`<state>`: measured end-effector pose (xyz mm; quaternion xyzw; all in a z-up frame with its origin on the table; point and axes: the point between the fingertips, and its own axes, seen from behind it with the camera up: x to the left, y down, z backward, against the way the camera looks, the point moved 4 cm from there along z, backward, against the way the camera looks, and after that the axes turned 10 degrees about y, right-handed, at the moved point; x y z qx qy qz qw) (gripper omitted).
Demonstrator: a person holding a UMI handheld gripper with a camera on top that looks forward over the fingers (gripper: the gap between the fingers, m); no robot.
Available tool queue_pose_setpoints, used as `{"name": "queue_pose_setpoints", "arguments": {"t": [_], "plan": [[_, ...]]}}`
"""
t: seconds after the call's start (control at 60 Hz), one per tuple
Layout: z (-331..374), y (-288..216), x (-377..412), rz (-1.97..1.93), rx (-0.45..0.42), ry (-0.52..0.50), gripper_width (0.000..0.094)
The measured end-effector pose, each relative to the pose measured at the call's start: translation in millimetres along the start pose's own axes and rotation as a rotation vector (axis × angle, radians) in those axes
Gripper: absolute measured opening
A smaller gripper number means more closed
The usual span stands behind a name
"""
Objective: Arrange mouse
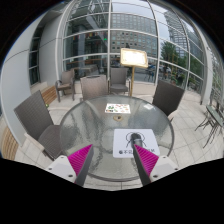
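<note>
Glass facade point(110, 35) fills the background, multi-storey, curved by the lens; buildings behind the panes are hard to make out.
Round glass bench point(100, 125) centre; see-through top, so the base and floor show through it and the rim is faint on the near side.
Chairs ring the bench: one at left point(35, 115), one at right point(168, 98), two or three beyond it point(95, 87); the far ones are partly hidden by each other and the bench; more seating further right is cut off.
Sign stand point(133, 58) beyond the bench, yellowish panel, text unreadable.
White mat point(135, 141) on the bench's near right part, just ahead of the right finger; its near edge is covered by that finger.
Mouse point(136, 140) sits on the mat, dark, small, shape barely resolvable; it is ahead of the fingers, not between them.
White card point(118, 108) with dark markings lies further out near bench centre, apart from the mat; markings unreadable.
Gripper point(112, 152) open; magenta pads point(80, 158) spread wide, nothing between them, touching nothing visible; finger bases cut off below.
</note>
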<state>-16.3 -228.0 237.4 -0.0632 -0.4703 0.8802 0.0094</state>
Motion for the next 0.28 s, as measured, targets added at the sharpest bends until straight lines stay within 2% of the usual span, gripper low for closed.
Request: {"name": "queue_pose_setpoints", "arguments": {"t": [0.283], "plan": [[11.5, 0.0, 10.3, 0.011, -0.019, -0.011, 0.0796]]}}
